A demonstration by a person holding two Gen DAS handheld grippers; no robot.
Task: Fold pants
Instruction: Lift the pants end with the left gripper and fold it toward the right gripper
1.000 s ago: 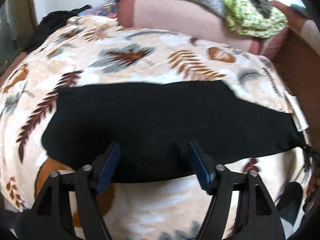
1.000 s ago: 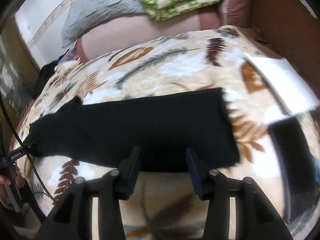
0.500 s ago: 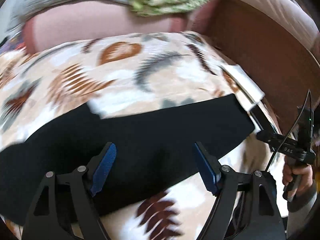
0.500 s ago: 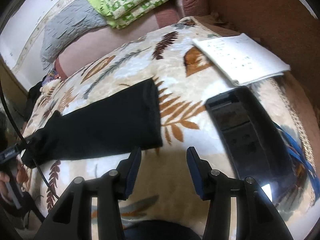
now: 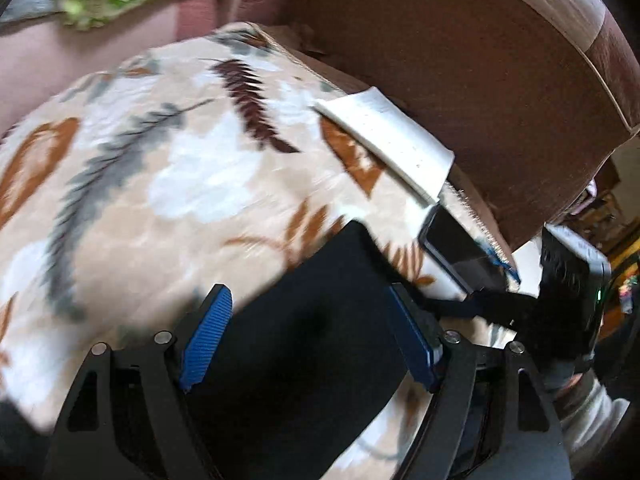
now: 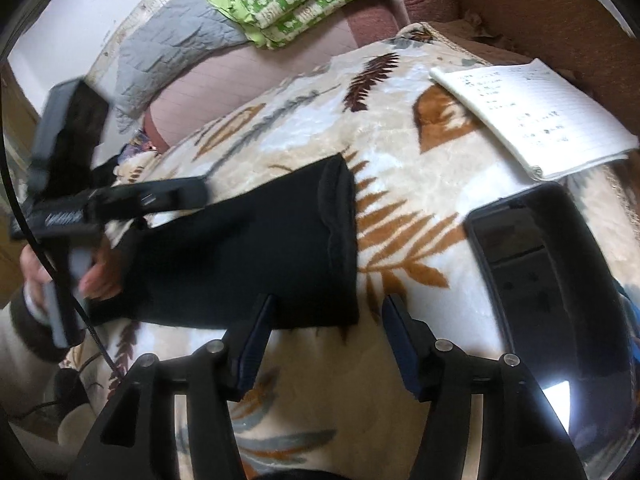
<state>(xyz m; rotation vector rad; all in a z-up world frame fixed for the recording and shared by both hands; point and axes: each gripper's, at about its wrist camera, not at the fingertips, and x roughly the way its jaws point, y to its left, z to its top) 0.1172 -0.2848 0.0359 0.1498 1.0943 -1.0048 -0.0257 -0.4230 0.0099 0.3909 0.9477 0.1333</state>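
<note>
Lying flat as a long strip across the leaf-patterned plush blanket [image 6: 416, 184] on the bed, the black soft-knit pants [image 6: 256, 248] run from the left edge of the right wrist view to a hemmed end just above that camera's fingers. They look light, limp and a little clingy on the pile, so I'd judge they will sag and drag unless lifted by two corners at once. The near corner of that hemmed end, low and centre in the frame, seems the natural hold.

The right hand-held gripper [image 6: 328, 340] hovers over that corner with its jaws opening and nothing pinched between them. The left hand-held gripper [image 5: 308, 336] stands wide apart above the dark cloth, clamping nothing. A white lined notebook [image 6: 536, 116] and a black tray [image 6: 540, 264] sit nearby, at right.
</note>
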